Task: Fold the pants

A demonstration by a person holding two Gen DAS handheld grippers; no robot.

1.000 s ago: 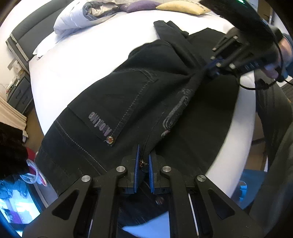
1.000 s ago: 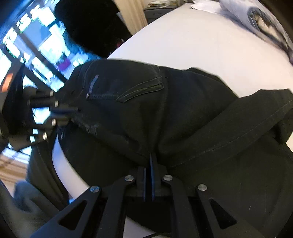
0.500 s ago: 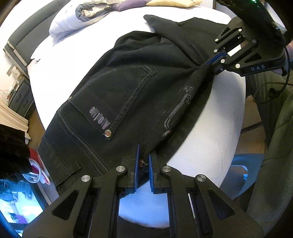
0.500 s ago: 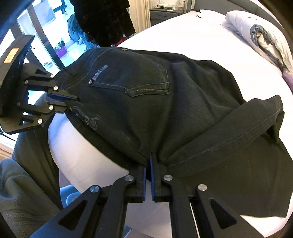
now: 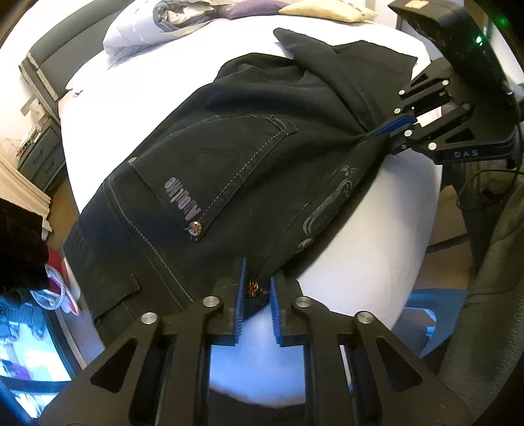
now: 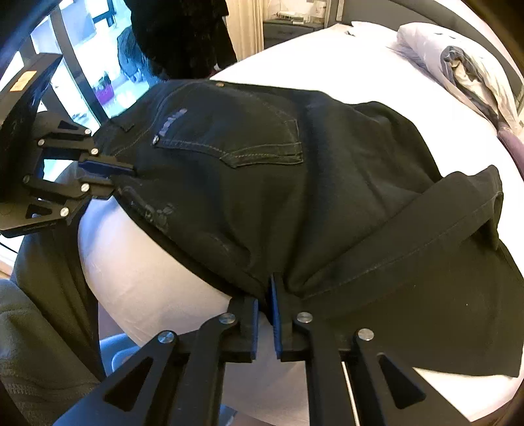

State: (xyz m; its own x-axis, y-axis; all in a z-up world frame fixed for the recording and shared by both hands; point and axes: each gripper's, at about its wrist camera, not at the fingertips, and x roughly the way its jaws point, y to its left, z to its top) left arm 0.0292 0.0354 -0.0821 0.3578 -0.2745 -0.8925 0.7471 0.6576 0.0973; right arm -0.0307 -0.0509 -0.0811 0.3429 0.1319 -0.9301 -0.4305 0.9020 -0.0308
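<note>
Black jeans (image 5: 249, 157) lie on the white bed (image 5: 386, 236), back pocket up, legs folded over toward the far side (image 6: 425, 236). My left gripper (image 5: 256, 288) holds the waistband corner by a rivet at the bed's near edge; its blue pads stand slightly apart around the cloth. It also shows in the right wrist view (image 6: 114, 178). My right gripper (image 6: 267, 295) is shut on the jeans' near edge further along the leg. It also shows in the left wrist view (image 5: 376, 132), pinching a bunch of fabric.
Folded bedding and pillows (image 5: 170, 23) lie at the head of the bed, also in the right wrist view (image 6: 465, 65). A grey nightstand (image 5: 39, 154) stands at the left. Dark hanging clothes (image 6: 183, 32) and a window are beyond the bed. The person's grey trousers (image 6: 39, 327) are close by.
The jeans have been lowered and spread flatter on the bed, and pulled toward its near edge. The left pads have eased slightly apart.
</note>
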